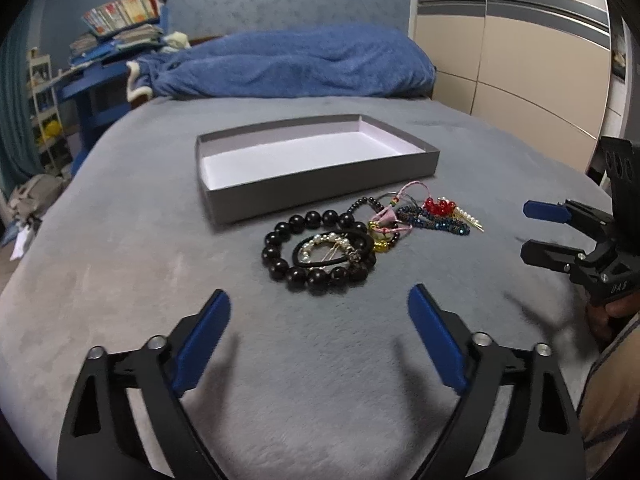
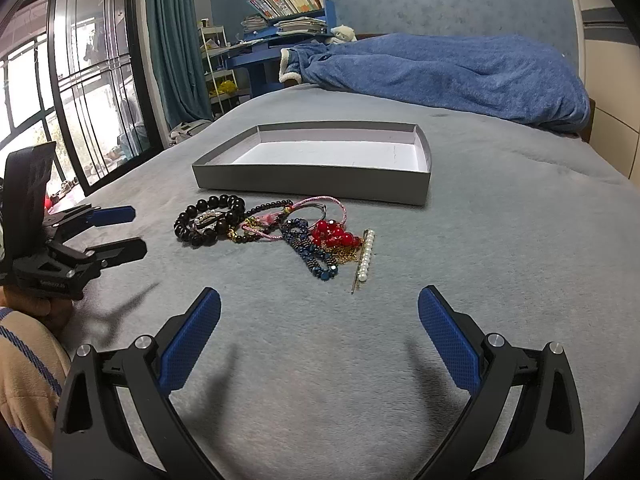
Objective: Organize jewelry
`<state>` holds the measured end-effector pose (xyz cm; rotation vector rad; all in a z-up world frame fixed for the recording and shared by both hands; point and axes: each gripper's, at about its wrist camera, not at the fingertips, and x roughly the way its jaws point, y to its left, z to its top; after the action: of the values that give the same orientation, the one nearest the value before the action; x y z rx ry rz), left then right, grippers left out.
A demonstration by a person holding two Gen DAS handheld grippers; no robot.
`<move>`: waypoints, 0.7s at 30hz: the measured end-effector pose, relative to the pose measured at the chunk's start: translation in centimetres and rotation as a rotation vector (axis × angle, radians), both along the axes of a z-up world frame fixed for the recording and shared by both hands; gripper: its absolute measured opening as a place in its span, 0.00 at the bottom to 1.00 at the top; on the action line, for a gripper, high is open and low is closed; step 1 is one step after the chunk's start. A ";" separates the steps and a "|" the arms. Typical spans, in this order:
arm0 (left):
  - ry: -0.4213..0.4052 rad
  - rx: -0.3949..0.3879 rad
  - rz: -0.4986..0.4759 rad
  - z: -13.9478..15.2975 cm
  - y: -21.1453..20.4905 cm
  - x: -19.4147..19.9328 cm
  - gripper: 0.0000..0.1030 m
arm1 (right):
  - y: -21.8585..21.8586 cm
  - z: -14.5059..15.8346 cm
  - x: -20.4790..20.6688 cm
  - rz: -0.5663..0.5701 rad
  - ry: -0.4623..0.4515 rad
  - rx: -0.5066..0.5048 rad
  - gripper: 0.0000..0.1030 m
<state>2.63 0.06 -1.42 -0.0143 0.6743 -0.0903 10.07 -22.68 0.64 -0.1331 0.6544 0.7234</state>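
Seen from my left wrist, my left gripper (image 1: 320, 316) hangs spread wide and empty over the grey bedspread (image 1: 120, 280), just short of the jewelry heap, with the shallow grey box (image 1: 320, 168) lying open and bare beyond it. Nearest my blue pads (image 1: 208, 340) sits the big black bead bracelet (image 1: 316, 254), and inside its ring lie a black hair tie (image 1: 334, 248) and a small pearl piece (image 1: 320, 244); the risk, as I judge it, is that a pinch on one drags the others up with it, since they overlap. Further back, a pink cord bracelet (image 1: 400, 200), gold beads (image 1: 380, 236), dark blue beaded strands (image 1: 436, 222) and red beads (image 1: 438, 206) crowd together touching, too tangled for me to say which strand crosses which. My right gripper (image 1: 532, 232) shows at the frame's edge, also parted and holding nothing. From my right wrist, that right gripper (image 2: 320, 320) is spread over bare bedspread, near the pearl hairpin (image 2: 366, 254), which lies just beside a fine gold chain (image 2: 340, 252) and the red beads. A thin pin flat on soft plush may, I think, sink under the pads and slip the pinch, or snag the chain and trail it. My left gripper (image 2: 136, 232) waits open beside the black bracelet. The soft bed could also let the light box tip or slide if nudged.
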 end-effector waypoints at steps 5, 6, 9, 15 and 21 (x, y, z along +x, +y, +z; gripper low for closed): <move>0.008 0.001 -0.047 0.9 -1.1 0.6 0.67 | 0.0 0.1 0.0 0.000 0.000 0.001 0.95; 0.010 0.009 -0.057 1.0 -1.5 0.9 0.65 | 0.0 0.0 0.0 0.000 0.000 0.001 0.95; 0.024 0.022 -0.075 1.2 -2.1 2.1 0.56 | 0.0 0.0 -0.1 -0.002 0.001 0.003 0.95; 0.060 0.051 -0.092 0.7 -3.1 4.6 0.47 | 0.0 0.1 -0.1 -0.002 0.001 0.004 0.95; 0.074 0.070 -0.074 0.1 -2.9 5.3 0.09 | -0.1 0.1 -0.1 -0.004 0.005 0.006 0.95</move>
<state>7.98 -2.88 -1.28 0.0751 0.7520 -0.1375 9.97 -22.75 0.72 -0.1245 0.6566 0.7223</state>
